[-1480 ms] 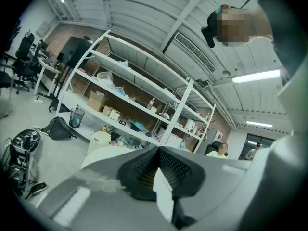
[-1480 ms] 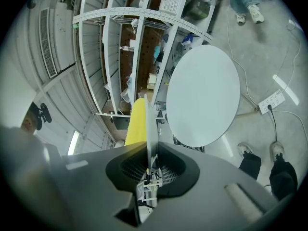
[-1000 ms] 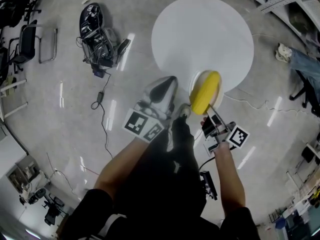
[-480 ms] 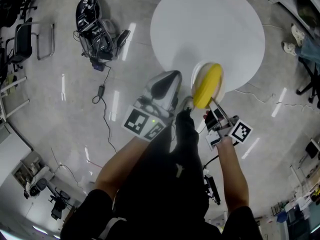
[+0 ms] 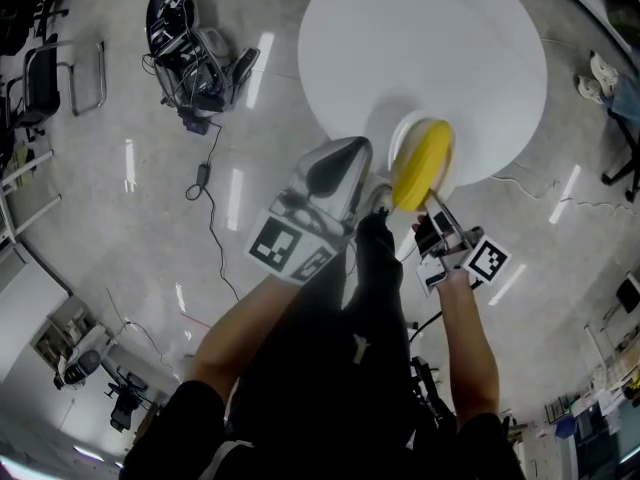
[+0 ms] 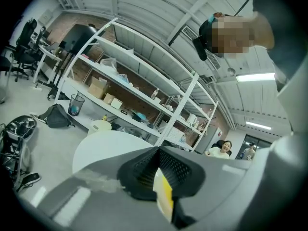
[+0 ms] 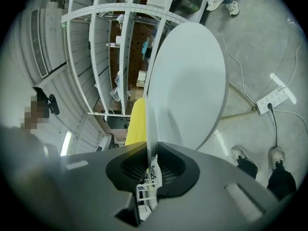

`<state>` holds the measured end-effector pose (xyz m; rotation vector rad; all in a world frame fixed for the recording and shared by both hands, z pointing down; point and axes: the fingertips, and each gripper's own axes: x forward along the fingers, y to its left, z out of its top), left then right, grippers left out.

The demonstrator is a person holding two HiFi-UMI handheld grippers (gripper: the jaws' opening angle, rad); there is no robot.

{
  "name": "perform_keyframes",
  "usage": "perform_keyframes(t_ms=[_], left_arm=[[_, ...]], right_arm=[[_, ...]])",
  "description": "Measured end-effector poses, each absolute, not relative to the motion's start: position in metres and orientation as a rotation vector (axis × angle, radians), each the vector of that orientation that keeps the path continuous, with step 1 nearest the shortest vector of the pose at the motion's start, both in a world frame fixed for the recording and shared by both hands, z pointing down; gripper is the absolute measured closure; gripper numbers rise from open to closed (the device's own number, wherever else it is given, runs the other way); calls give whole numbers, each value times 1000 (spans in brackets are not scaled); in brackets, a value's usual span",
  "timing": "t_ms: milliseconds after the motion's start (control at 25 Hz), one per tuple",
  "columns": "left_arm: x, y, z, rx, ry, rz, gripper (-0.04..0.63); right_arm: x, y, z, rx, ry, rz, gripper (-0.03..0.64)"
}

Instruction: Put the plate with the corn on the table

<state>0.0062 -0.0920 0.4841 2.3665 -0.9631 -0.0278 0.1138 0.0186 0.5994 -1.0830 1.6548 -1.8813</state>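
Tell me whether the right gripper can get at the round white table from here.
Probably yes. The right gripper, shut on the plate, holds it above the near edge of the table, and nothing shows on the tabletop or in the gap to block the way down.

The left gripper [image 6: 157, 158] has its two grey jaws with black pads [image 6: 180, 170] pinched tight on the thin white edge of the plate [image 6: 158, 182], with the yellow corn [image 6: 166, 203] right beside it, and past them stand a round white table [image 6: 103, 146], tall white shelves [image 6: 144, 88] with boxes and a dark bin [image 6: 75, 105].
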Motion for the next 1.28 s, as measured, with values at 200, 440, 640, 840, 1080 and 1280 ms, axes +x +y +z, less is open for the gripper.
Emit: perform_keyframes(t_ms=[200,440,640,840,1080,1280], left_arm=[[7,-90,494,2368,-954,-22,591],[10,-90,497,2342,-951,-30,590],[12,-90,503,2328,-945,-32,591],[8,-88,508,2350,-928,-33,591],[2,-89,510,2316,-951,-48,590],[-1,-87,512,2322,-948,-53,590]], right_arm=[[114,21,611,-1081,1632,-1882,569],[112,18,618,-1065,1615,-1884,569],[112,18,628,-1071,1594,-1895,569],[107,18,637,-1068,1580,-1900,569],[103,20,640,-1063,1564,-1910,568],[105,21,641,-1071,1537,-1922,568]])
